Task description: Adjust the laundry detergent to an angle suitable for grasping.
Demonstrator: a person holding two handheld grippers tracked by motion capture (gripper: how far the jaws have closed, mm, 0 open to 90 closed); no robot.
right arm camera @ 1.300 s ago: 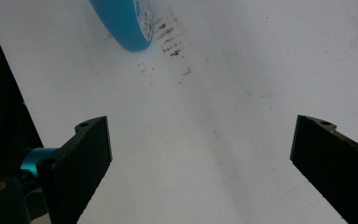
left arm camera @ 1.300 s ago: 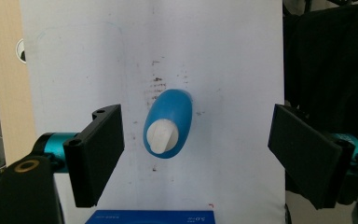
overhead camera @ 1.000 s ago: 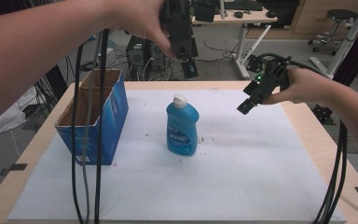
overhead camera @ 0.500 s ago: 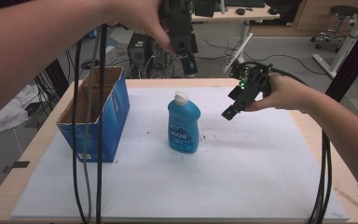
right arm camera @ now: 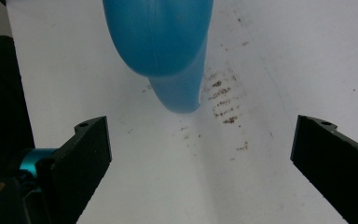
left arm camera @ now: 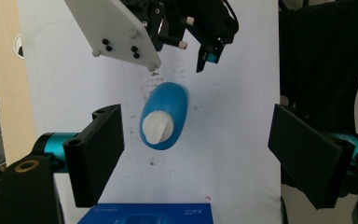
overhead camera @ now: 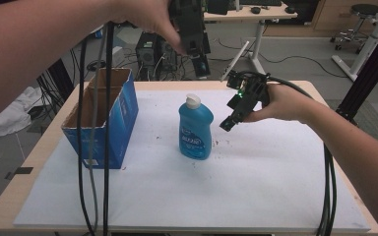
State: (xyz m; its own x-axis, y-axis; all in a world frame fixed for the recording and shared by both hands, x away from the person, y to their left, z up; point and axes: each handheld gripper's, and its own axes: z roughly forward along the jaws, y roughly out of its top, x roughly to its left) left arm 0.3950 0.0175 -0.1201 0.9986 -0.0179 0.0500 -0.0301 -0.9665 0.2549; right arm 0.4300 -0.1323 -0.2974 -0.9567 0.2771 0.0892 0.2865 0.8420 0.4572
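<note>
While the high view took in the whole table [overhead camera: 275, 196], it alone showed the open blue cardboard box [overhead camera: 103, 123] standing at the left, well apart from the bottle [overhead camera: 196, 129]. One bottle stood there, blue with a white cap, upright near the middle of the white mat [overhead camera: 202, 196]; one box; two grippers. From the left gripper view the bottle's cap [left arm camera: 157, 129] was seen from above, which the high view gave only from the side. That view also caught the box's top edge [left arm camera: 149, 213] at the bottom.

Held high over the far edge of the table, the left gripper [overhead camera: 193, 34] looked straight down, and in its own view its jaws stood wide apart [left arm camera: 196, 158] with the bottle below and between them, closer to the left-hand jaw, touching neither. Just right of the bottle, the right gripper [overhead camera: 229, 123] hung tilted down toward it. Its own view had its jaws spread wide [right arm camera: 200, 158], the bottle's blue body [right arm camera: 161, 37] ahead of them and clear of both, with brown specks [right arm camera: 223, 100] on the mat beside the base.
</note>
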